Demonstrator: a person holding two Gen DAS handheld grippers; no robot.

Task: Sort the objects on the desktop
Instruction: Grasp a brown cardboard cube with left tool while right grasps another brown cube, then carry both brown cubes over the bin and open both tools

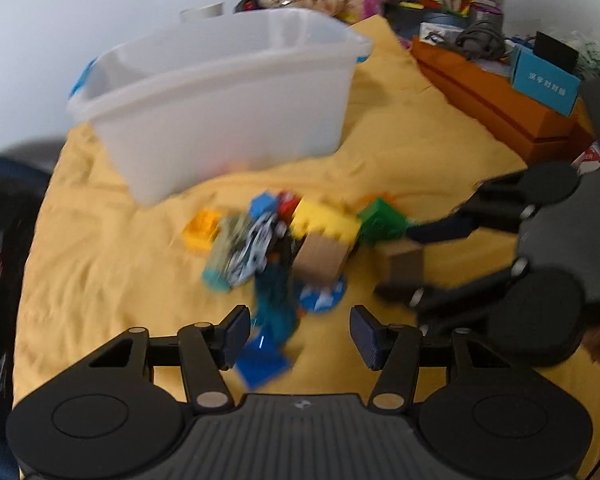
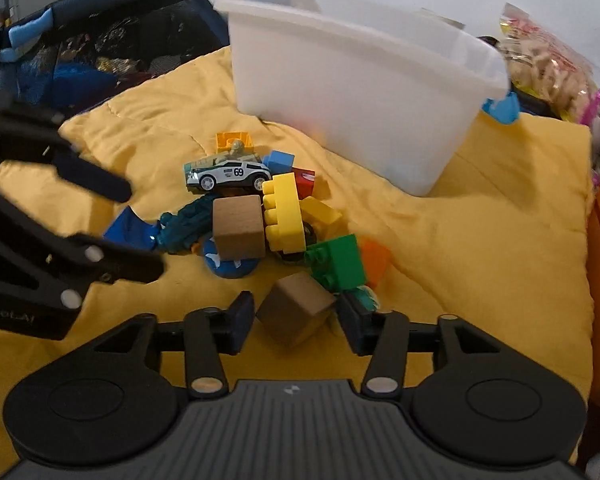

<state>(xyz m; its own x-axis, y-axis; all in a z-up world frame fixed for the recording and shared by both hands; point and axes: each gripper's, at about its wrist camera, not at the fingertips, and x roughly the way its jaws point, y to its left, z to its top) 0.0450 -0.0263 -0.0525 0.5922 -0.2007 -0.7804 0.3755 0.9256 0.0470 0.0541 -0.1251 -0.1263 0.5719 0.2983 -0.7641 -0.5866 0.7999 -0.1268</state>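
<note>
While both of my grippers hang over the toy pile on the yellow cloth [image 2: 480, 248], the readable writing is sparse. The white car [image 2: 228, 175] carries the number "69" on its door. The left gripper's body, seen at the left edge of the right wrist view, bears pale lettering that is cut off; I cannot read it whole. A blue box [image 1: 546, 82] at the far right of the left wrist view shows a line of white characters, too blurred to read.

My right gripper [image 2: 296, 322] stands with its jaws apart around a tilted wooden cube [image 2: 294, 314]; its pads sit just beside the cube's sides, and I cannot tell whether they touch. My left gripper [image 1: 298, 336] is spread wide, its pads pressing on nothing, with a blue brick [image 1: 262, 362] lying on the cloth beside its left pad.

Pile, from the right wrist view: a second cube [image 2: 238, 226] resting on a blue disc [image 2: 228, 266], a yellow brick [image 2: 284, 212] upright against that cube, a green brick [image 2: 336, 262] to the right, and an orange brick [image 2: 234, 142] behind the car. A white bin [image 2: 360, 80] stands on the cloth beyond the pile.
</note>
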